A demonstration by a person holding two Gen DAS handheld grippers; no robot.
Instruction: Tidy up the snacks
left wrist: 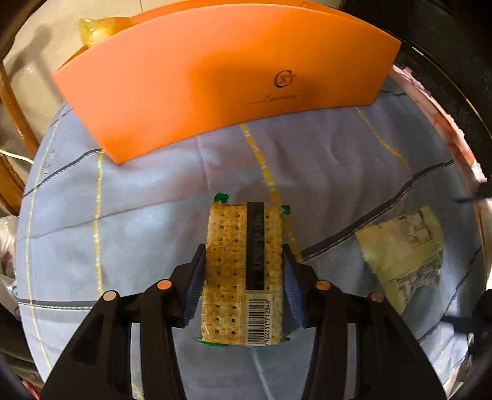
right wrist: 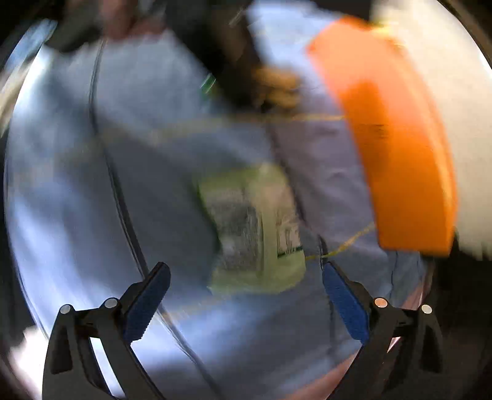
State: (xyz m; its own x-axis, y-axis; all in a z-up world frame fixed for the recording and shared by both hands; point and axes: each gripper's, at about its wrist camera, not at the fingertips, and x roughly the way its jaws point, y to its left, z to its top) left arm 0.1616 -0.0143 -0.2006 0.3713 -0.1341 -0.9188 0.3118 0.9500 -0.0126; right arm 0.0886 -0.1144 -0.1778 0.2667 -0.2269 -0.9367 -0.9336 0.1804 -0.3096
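Observation:
My left gripper point(left wrist: 244, 252) is shut on a clear-wrapped cracker pack point(left wrist: 229, 270) with green ends and a barcode, held above the blue striped cloth point(left wrist: 147, 197). Past it stands an orange box point(left wrist: 221, 77). A pale green snack packet point(left wrist: 406, 249) lies on the cloth to the right. In the blurred right wrist view, my right gripper point(right wrist: 244, 267) stands wide open just over that green packet point(right wrist: 255, 227), which lies ahead of and between the fingers, apart from the pads. The orange box point(right wrist: 396, 154) is at the right there.
A yellow wrapped item point(left wrist: 95, 29) shows behind the orange box's left end. A person's hand point(right wrist: 123, 21) and the other gripper's dark shape with the cracker pack point(right wrist: 276, 86) are blurred at the top of the right wrist view. The cloth's edge curves along left and right.

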